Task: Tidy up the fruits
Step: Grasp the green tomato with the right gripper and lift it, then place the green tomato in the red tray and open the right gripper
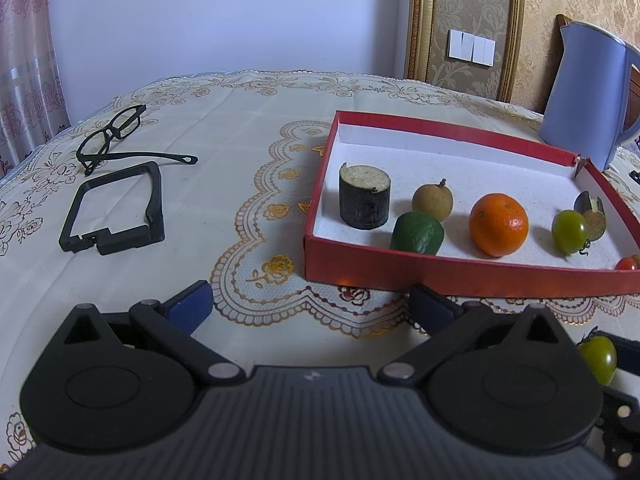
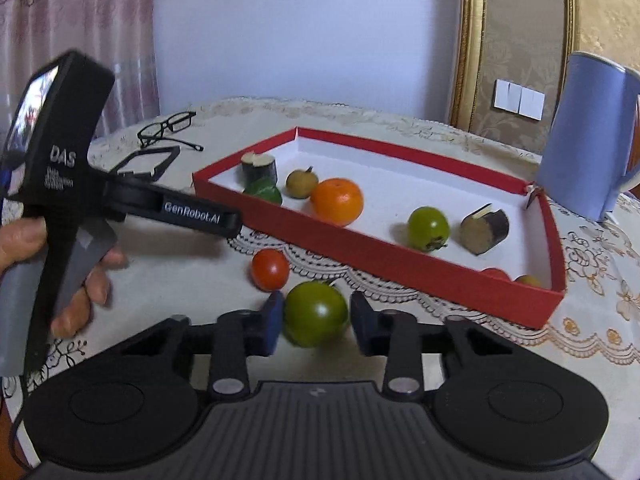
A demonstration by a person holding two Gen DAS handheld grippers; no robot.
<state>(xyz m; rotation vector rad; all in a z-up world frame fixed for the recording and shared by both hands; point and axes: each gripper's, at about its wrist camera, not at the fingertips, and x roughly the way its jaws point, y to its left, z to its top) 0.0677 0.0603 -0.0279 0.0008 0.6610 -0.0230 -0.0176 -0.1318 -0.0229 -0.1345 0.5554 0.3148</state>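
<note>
A red box (image 1: 460, 276) (image 2: 400, 268) with a white floor holds an orange (image 1: 498, 224) (image 2: 337, 201), a green tomato (image 1: 569, 232) (image 2: 428, 228), a longan (image 1: 432, 201) (image 2: 302, 183), a green fruit (image 1: 417, 233) (image 2: 264, 191) and two dark cut cylinders (image 1: 364, 196) (image 2: 485, 228). My right gripper (image 2: 316, 316) is shut on a second green tomato (image 2: 316, 314) (image 1: 599, 358) just in front of the box. A red tomato (image 2: 270, 269) lies on the cloth beside it. My left gripper (image 1: 310, 308) is open and empty, left of the box.
Black glasses (image 1: 116, 132) and a black frame part (image 1: 114, 212) lie on the lace tablecloth at the left. A blue jug (image 1: 588, 92) (image 2: 588, 136) stands behind the box's right end. Small red and yellow fruits (image 2: 512, 278) sit in the box's near right corner.
</note>
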